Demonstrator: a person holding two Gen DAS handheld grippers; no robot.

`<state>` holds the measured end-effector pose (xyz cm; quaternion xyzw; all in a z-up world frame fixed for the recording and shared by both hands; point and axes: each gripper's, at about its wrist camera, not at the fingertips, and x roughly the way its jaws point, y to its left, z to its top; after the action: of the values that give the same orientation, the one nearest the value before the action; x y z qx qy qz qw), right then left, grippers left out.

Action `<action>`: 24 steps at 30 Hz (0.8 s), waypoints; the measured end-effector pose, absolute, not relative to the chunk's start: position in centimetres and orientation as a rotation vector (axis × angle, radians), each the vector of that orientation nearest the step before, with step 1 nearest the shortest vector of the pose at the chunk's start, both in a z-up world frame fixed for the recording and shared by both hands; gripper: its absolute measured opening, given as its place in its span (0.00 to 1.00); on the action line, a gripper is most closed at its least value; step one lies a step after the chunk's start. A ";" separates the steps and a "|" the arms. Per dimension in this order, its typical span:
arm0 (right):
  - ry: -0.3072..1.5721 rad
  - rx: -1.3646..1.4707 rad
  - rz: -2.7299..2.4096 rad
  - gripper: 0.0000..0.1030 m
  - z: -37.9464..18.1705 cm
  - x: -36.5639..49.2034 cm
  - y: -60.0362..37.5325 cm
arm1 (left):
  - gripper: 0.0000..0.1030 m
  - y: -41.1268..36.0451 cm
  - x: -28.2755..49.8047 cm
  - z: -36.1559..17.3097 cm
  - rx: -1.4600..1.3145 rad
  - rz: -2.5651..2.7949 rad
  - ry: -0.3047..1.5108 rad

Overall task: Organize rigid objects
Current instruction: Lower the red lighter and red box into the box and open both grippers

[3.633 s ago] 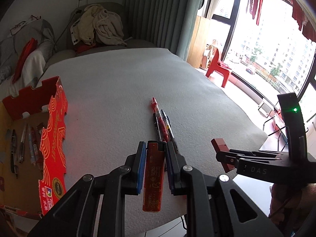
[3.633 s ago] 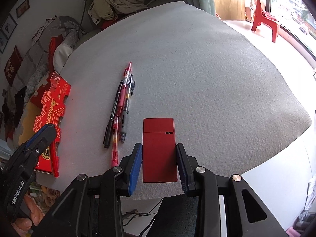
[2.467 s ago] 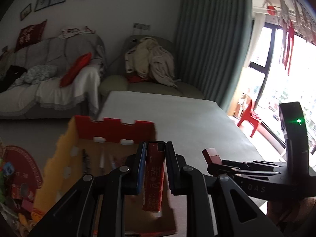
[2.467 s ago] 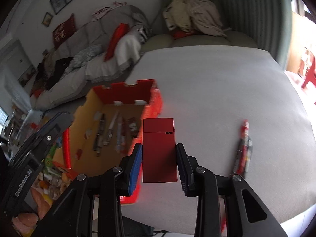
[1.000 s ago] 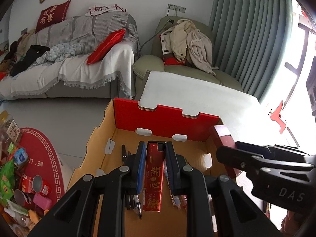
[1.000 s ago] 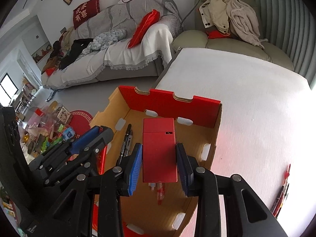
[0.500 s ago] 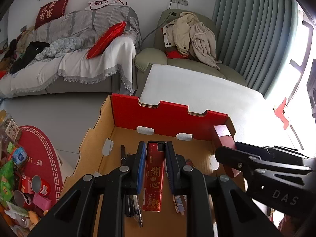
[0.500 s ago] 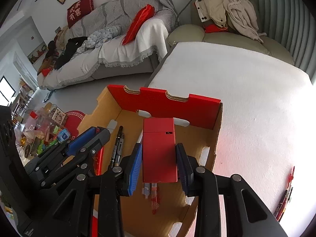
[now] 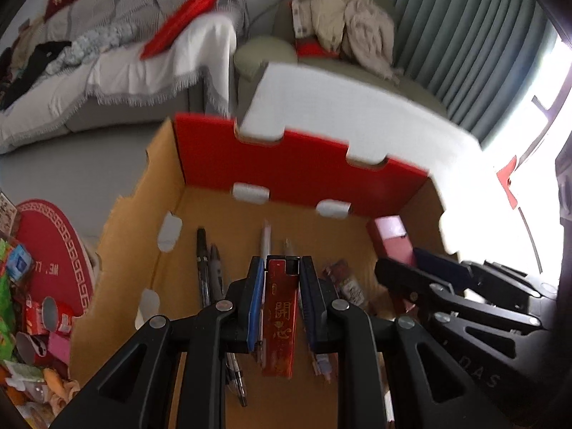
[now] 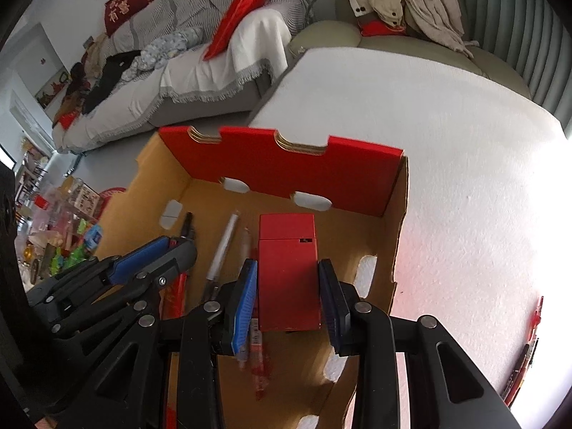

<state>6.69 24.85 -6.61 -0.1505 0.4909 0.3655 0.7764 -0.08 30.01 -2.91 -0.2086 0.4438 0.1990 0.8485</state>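
My left gripper (image 9: pixel 278 307) is shut on a slim red lighter (image 9: pixel 279 316) with gold characters, hanging inside an open cardboard box (image 9: pixel 286 173) with a red far wall. My right gripper (image 10: pixel 287 296) is shut on a flat dark red case (image 10: pixel 287 271), over the box's (image 10: pixel 286 164) right half. Each gripper shows in the other's view: the right one (image 9: pixel 407 262) with its case (image 9: pixel 393 237), the left one (image 10: pixel 175 254) at lower left. Several pens (image 9: pixel 205 271) lie on the box floor beneath both grippers, among them a white pen (image 10: pixel 223 250).
The box stands at the left edge of a table under a white cloth (image 10: pixel 447 143). A few pens (image 10: pixel 529 346) lie on the cloth at far right. A sofa (image 10: pixel 200 57), an armchair with clothes (image 9: pixel 343 25) and floor clutter (image 9: pixel 28 304) surround the table.
Both grippers have carried their objects from the white cloth over to the box and sunk lower into it over the last second. Both grips are unchanged.
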 end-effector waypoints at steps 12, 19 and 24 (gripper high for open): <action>0.998 -0.077 0.866 0.99 -2.1 7.2 19.7 | 1.00 31.7 -2.1 -3.3 -0.609 0.407 0.884; 0.915 0.024 0.686 0.99 -0.3 6.2 9.1 | 1.00 24.6 -1.7 0.7 -0.522 0.284 0.818; 1.008 0.080 0.391 0.99 -4.2 7.1 -2.0 | 1.00 15.6 0.9 1.7 -0.421 0.138 0.835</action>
<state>7.05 -1.97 -4.25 0.0380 0.4797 0.1862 0.8566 0.90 15.56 1.73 -0.2030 0.4020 0.0664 0.8904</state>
